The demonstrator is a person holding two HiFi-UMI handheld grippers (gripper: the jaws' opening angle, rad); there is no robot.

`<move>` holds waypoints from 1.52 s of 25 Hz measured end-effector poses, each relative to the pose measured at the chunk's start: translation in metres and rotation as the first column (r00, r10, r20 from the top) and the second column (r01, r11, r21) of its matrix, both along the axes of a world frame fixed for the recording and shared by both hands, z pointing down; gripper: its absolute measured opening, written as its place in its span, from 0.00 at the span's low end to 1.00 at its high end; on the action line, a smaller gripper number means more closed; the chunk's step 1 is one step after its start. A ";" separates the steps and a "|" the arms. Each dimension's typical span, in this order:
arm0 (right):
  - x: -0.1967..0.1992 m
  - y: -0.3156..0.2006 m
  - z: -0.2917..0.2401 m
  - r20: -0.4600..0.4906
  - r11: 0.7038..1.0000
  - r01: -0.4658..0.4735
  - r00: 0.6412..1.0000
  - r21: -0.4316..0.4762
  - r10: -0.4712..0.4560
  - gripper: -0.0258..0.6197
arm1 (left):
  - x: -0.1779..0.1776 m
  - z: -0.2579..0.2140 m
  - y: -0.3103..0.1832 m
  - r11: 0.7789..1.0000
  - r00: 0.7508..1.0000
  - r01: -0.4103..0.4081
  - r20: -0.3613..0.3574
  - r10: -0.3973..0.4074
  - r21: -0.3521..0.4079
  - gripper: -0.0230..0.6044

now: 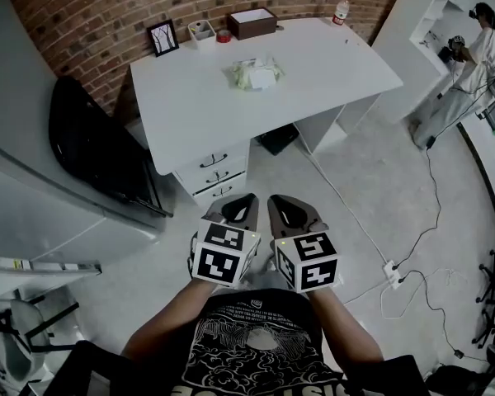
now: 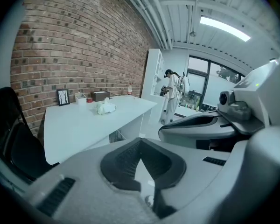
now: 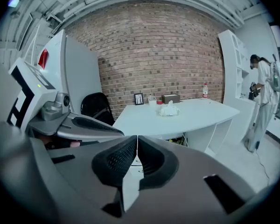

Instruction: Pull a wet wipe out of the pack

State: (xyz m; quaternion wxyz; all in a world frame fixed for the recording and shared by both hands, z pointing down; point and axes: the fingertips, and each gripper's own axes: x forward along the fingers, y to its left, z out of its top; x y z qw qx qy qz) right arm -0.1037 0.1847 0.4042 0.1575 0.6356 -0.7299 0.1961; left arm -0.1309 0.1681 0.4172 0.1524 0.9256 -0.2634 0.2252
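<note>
Grey left gripper (image 1: 241, 209) and grey right gripper (image 1: 289, 209) are hovering at six o'clock, jaws together on nothing. Crumpled pale wet-wipe pack (image 1: 256, 73) is sitting at twelve o'clock on the white counter (image 1: 190, 106), well apart. The wipe is probably light, limp and slippery, so pinching the raised tuft is looking best.

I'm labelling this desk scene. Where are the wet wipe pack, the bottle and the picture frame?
wet wipe pack (image 1: 256, 75), head view, on the middle of its top.
bottle (image 1: 341, 11), head view, on its body.
picture frame (image 1: 162, 37), head view, on its front face.
</note>
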 end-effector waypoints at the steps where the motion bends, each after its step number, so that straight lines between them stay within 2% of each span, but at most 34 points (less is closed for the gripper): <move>1: 0.001 -0.001 0.000 0.001 1.000 0.000 1.000 0.001 0.000 0.07 | 0.000 0.002 -0.001 1.000 1.000 0.001 -0.002 -0.001 -0.001 0.05; 9: 0.011 -0.014 0.010 0.019 1.000 0.010 1.000 -0.001 -0.010 0.07 | 0.015 0.009 -0.014 1.000 1.000 0.011 -0.002 -0.011 -0.007 0.05; 18: 0.051 -0.054 0.008 0.042 0.999 0.043 0.998 -0.005 -0.043 0.07 | 0.058 0.006 -0.049 0.999 0.999 0.028 -0.019 -0.029 -0.017 0.05; 28: 0.108 -0.105 0.012 0.089 0.992 0.120 0.989 -0.028 -0.117 0.07 | 0.115 0.007 -0.100 0.995 0.995 0.096 -0.020 -0.097 -0.041 0.05; 38: 0.149 -0.145 0.019 0.134 0.976 0.214 0.969 -0.042 -0.207 0.07 | 0.153 0.014 -0.140 0.979 0.980 0.198 0.028 -0.196 -0.054 0.05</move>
